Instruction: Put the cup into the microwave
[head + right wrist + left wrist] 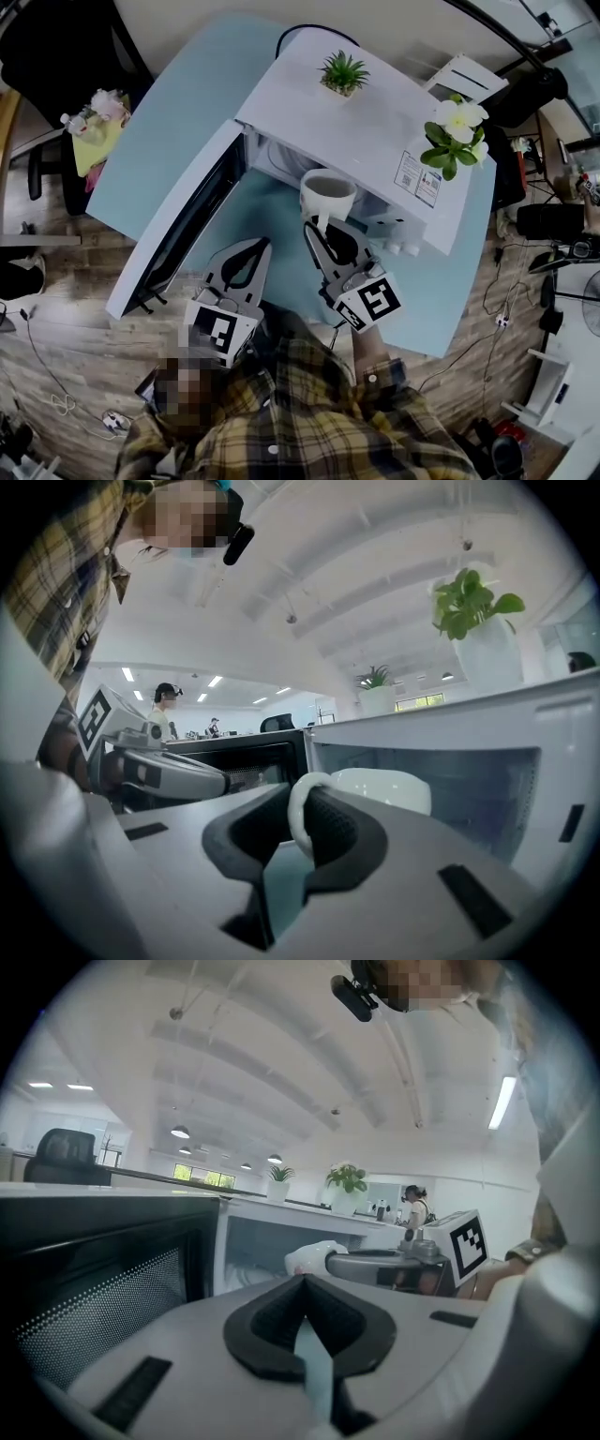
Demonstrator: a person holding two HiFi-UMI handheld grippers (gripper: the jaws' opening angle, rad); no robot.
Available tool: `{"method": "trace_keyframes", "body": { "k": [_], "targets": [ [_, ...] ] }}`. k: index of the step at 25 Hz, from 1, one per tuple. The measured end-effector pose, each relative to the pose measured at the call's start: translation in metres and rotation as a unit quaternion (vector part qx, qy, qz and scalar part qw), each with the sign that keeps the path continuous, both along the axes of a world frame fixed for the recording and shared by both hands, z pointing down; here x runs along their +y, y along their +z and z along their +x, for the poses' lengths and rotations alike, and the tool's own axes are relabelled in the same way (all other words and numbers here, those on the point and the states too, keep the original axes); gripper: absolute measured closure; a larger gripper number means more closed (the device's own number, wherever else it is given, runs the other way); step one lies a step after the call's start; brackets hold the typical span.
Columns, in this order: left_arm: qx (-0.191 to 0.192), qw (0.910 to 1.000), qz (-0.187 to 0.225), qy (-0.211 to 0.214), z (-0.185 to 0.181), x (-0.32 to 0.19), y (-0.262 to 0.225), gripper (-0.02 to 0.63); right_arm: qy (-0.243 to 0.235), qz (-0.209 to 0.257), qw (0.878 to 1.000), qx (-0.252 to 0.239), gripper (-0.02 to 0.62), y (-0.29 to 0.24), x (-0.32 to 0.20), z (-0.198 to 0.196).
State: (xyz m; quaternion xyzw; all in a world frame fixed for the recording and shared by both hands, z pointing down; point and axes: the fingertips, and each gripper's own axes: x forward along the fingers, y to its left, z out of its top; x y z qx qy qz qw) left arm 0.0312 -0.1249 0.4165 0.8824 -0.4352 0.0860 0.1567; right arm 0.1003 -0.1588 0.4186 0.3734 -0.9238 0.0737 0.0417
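Right gripper fingers clenched on cup handle — keep level, slide straight into microwave, clear of door. Left gripper fingers closed, empty.

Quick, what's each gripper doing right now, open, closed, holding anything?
Left gripper: closed, empty.
Right gripper: closed on the cup, pinching its handle.

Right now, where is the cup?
In the head view the cup is near mid-picture, held by its handle in the right gripper, right at the open front of the microwave.
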Motion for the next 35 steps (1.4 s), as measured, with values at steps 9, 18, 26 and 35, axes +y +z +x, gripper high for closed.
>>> {"method": "trace_keyframes", "body": {
  "k": [9,18,26,35],
  "targets": [
    [0.002,0.9999,-0.001,0.012,0.005,-0.001,0.01,0.615,0.028,0.016,0.999,0.008,0.541,0.015,-0.025,-0.003],
    [0.001,0.9999,-0.007,0.016,0.002,-0.001,0.022,0.615,0.057,0.04,0.997,0.028,0.54,0.028,-0.048,-0.006],
    [0.001,0.9997,-0.006,0.023,0.005,-0.006,0.027,0.615,0.074,0.057,0.995,0.031,0.54,0.039,-0.067,-0.01],
    [-0.016,0.9996,0.002,0.022,0.001,-0.006,0.032,0.615,0.094,0.085,0.992,0.02,0.54,0.045,-0.089,-0.008]
  ]
}}
